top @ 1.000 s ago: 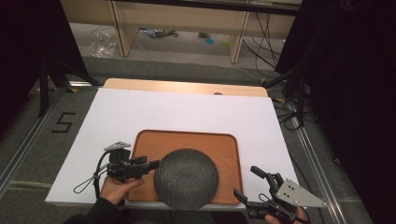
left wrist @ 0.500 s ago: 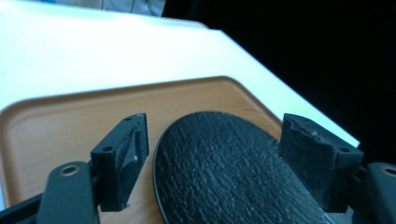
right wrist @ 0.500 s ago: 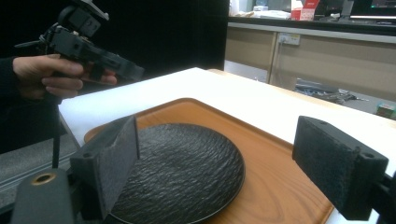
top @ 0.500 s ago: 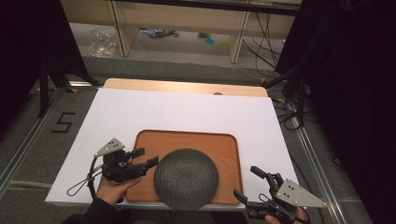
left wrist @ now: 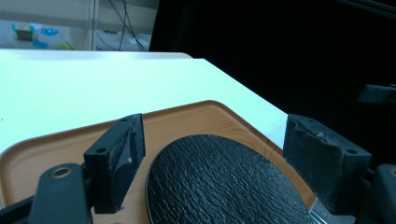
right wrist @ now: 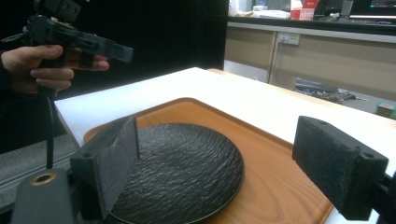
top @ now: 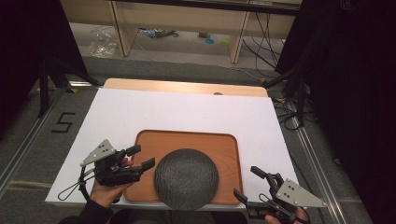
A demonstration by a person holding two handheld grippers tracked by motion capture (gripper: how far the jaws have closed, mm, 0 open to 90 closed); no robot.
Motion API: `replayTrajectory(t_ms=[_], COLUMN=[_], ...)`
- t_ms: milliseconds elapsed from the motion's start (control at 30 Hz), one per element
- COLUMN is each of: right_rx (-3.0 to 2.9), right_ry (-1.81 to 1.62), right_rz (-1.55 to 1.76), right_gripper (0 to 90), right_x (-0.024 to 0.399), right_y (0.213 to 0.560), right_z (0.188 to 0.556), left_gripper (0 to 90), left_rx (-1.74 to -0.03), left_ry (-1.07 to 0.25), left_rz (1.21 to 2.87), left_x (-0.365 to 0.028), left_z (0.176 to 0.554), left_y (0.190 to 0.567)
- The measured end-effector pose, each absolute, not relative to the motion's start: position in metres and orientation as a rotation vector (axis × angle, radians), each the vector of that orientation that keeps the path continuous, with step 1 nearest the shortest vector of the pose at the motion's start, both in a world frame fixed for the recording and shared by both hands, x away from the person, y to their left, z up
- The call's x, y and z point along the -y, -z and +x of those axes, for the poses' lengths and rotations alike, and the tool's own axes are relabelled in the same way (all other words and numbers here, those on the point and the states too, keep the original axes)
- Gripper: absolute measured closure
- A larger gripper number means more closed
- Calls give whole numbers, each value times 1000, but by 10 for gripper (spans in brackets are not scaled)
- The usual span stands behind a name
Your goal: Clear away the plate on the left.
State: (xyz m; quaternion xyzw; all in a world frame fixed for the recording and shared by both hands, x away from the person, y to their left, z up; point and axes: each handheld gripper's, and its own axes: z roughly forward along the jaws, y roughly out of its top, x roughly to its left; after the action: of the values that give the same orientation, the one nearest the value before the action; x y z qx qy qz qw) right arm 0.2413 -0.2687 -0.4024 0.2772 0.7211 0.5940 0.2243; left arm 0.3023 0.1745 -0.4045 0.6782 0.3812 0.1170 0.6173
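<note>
Plate set down, left gripper (top: 140,157) letting go
Its fingers have just been opening (nothing between them); the dark plate (top: 186,177) rests on the tray (top: 229,154), lower centre; right gripper (top: 246,183) gapes wide; next, retreat.

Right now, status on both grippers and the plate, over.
Left gripper jaws just opened, nothing between them, beside the plate. Right gripper open, empty, off the tray's corner. Plate flat on tray. Nothing in the way.
</note>
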Motion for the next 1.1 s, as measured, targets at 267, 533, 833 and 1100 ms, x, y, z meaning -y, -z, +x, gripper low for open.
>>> replayTrajectory(t_ms=[267,533,833,1100], right_rx=[-1985,-2013,-2014,-2015], right_ry=[-1628,-1632,-1629,-1629], right_rz=[754,752,751,750], right_gripper=[159,159,159,159], right_x=[269,269,268,268], right_y=[402,402,402,402], right_z=[242,241,241,241], left_gripper=[191,182,182,180], left_rx=[-789,-760,-756,-748], left_ry=[-331,-387,-401,-403], left_rz=[1577,1586,1601,1609], left_x=[-178,-185,-184,-182], left_z=[288,276,266,264], left_y=[399,397,399,399])
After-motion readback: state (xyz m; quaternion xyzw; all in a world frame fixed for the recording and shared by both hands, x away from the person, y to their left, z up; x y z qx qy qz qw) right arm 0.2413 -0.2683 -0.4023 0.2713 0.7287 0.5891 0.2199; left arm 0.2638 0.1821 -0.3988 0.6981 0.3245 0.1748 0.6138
